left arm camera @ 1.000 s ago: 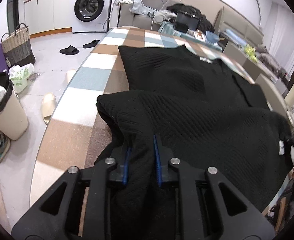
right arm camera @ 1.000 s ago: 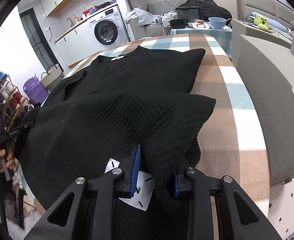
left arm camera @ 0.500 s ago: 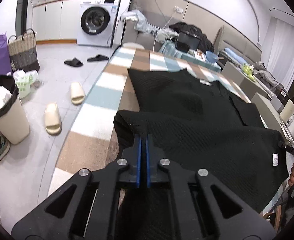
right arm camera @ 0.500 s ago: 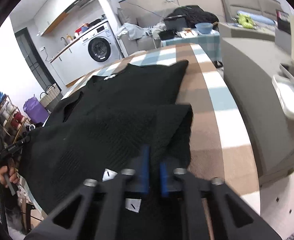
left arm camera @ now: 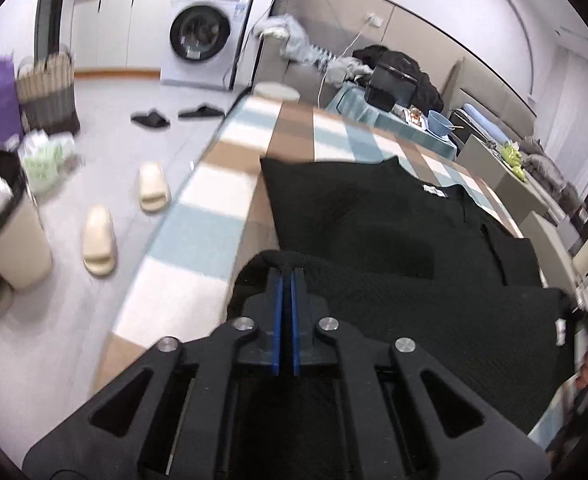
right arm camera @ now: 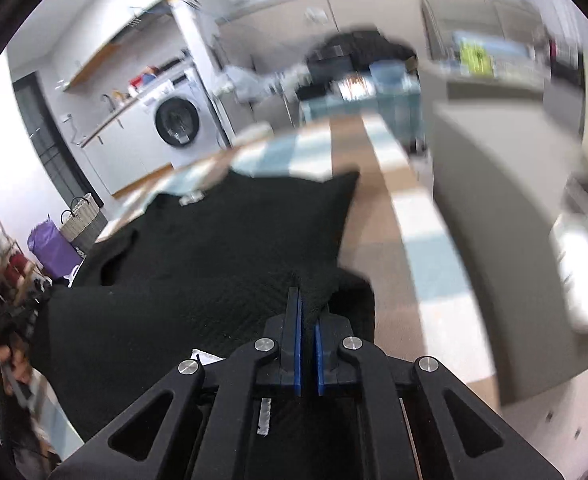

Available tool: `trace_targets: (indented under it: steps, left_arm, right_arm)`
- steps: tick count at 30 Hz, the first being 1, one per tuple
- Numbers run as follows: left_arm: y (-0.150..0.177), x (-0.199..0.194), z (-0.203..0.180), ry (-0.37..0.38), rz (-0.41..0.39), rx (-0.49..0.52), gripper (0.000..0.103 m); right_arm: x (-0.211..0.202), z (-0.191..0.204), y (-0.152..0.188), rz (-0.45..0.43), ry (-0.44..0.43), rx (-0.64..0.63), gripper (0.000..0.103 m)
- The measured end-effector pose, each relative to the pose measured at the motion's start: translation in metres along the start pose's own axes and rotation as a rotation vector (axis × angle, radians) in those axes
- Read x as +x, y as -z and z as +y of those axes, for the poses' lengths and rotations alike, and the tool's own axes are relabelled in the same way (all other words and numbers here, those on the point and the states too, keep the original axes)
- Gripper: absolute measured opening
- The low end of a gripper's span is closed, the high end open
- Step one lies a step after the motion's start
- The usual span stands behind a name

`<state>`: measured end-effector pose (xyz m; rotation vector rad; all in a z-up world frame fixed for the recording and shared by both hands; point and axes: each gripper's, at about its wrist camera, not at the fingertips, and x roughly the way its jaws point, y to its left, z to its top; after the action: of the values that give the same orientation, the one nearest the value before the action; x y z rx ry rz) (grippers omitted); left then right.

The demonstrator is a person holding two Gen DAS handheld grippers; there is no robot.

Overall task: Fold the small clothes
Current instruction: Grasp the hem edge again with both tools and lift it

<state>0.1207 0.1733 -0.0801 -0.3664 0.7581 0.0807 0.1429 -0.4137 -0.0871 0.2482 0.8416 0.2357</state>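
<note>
A black knit garment (left arm camera: 373,216) lies spread on a table with a checked brown, blue and white cloth (left arm camera: 222,208). My left gripper (left arm camera: 286,276) is shut on the garment's near left hem corner and holds it raised above the table. My right gripper (right arm camera: 307,312) is shut on the near right hem corner of the same garment (right arm camera: 222,240), also lifted. The held hem stretches between the two grippers over the flat upper part. A white label (left arm camera: 433,190) marks the collar at the far end.
On the floor to the left are beige slippers (left arm camera: 100,240), a bin (left arm camera: 6,236), a basket (left arm camera: 48,96) and black slippers. A washing machine (left arm camera: 202,40) stands at the back. A grey sofa edge (right arm camera: 493,220) runs along the table's right side.
Both grippers closed on the hem corners, then lifted and moved forward toward the collar, carrying the lower part of the garment over the upper part.
</note>
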Motion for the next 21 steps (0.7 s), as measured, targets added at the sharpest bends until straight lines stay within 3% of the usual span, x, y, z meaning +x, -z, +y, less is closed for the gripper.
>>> trace_targets:
  steps: [2, 5, 6, 7, 9, 11, 13, 15, 17, 21]
  left_arm:
    - [0.005, 0.002, 0.003, 0.011, 0.007, -0.018, 0.009]
    - [0.015, -0.005, 0.005, 0.001, 0.022, -0.012, 0.039]
    - [0.02, -0.009, 0.006, -0.01, 0.015, -0.007, 0.05]
    - [0.025, -0.012, 0.006, -0.019, 0.01, 0.004, 0.052]
    - [0.033, -0.014, 0.003, -0.018, 0.014, 0.029, 0.052]
    - [0.037, -0.014, 0.0, -0.016, 0.012, 0.046, 0.045]
    - [0.039, -0.011, -0.005, -0.004, 0.021, 0.067, 0.008]
    - [0.04, -0.016, -0.007, 0.007, 0.001, 0.07, 0.004]
    - [0.036, -0.025, -0.008, 0.012, -0.044, 0.066, 0.004]
    - [0.021, -0.037, -0.009, 0.035, -0.09, 0.034, 0.003]
  right_arm:
    - [0.003, -0.004, 0.004, 0.035, 0.006, 0.016, 0.013]
    - [-0.013, -0.015, 0.015, 0.014, -0.02, 0.034, 0.037]
    - [-0.02, -0.019, 0.019, 0.002, -0.027, 0.039, 0.041]
    - [-0.025, -0.022, 0.025, 0.0, -0.038, 0.031, 0.041]
    - [-0.029, -0.024, 0.03, 0.004, -0.048, 0.026, 0.041]
    - [-0.03, -0.021, 0.034, -0.001, -0.061, 0.012, 0.041]
    - [-0.023, -0.014, 0.032, 0.004, -0.076, -0.014, 0.037]
    - [-0.019, -0.006, 0.03, 0.006, -0.088, -0.048, 0.005]
    - [-0.02, 0.003, 0.026, -0.018, -0.101, -0.092, 0.004]
    - [-0.044, 0.005, 0.01, -0.156, -0.106, -0.07, 0.004]
